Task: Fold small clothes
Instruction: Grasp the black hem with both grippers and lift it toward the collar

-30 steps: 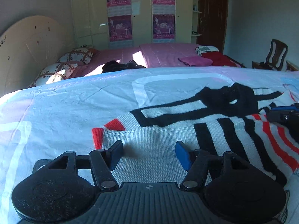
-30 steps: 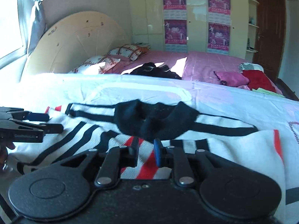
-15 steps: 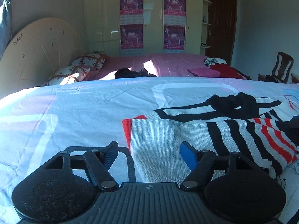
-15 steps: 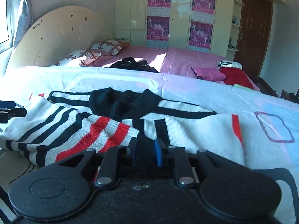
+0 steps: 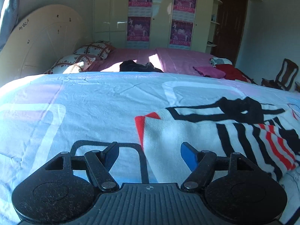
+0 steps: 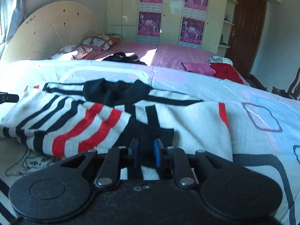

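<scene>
Right fingers (image 6: 145,152) are nearly together, pinching the sweater's (image 6: 196,123) dark near hem. Left fingers (image 5: 150,156) are wide apart with nothing in them, over the bed (image 5: 84,103); the sweater's red-edged near-left corner lies just past them. The surface is a pale blue printed bedsheet, sweater spread across it, a striped sleeve folded over the middle. Farther off: pink bed (image 6: 178,56), pillows (image 5: 90,54), wardrobe with posters (image 5: 139,13), a chair (image 5: 285,76) far right.

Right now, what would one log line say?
left gripper: open, empty | right gripper: shut on striped sweater | sweater partly folded on bedsheet
</scene>
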Available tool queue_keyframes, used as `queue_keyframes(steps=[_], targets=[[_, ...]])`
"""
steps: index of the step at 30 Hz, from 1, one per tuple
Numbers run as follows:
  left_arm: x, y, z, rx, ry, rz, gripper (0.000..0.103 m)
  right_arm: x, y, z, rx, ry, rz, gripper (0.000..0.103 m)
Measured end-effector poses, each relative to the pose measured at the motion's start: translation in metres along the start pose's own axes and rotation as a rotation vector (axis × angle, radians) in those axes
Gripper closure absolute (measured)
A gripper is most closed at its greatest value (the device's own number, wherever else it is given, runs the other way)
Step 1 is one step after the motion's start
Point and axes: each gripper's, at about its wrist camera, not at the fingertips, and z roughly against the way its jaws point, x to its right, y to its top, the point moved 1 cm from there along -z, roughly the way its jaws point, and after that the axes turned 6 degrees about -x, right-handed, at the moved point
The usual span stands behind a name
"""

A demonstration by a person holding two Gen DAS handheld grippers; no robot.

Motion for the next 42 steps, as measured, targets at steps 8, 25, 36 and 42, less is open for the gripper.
queue_keyframes(steps=[8, 25, 36, 42], targets=[[0.015, -0.035, 0.025, -0.016, 0.011, 0.003, 0.030, -0.008, -0.007, 0.018, 0.046, -0.003, -0.063, 0.080], [-0.002, -0.126, 0.132, -0.064, -0.062, 0.152, 0.030, 0.052, -0.083, 0.101, 0.006, 0.049, -0.216, 0.070], [0.015, -0.231, 0.202, -0.187, -0.324, 0.373, 0.057, 0.096, -0.220, 0.183, -0.108, 0.234, -0.357, 0.059], [0.038, -0.268, 0.214, -0.248, -0.496, 0.465, 0.057, 0.100, -0.259, 0.213, -0.110, 0.339, -0.431, 0.059]])
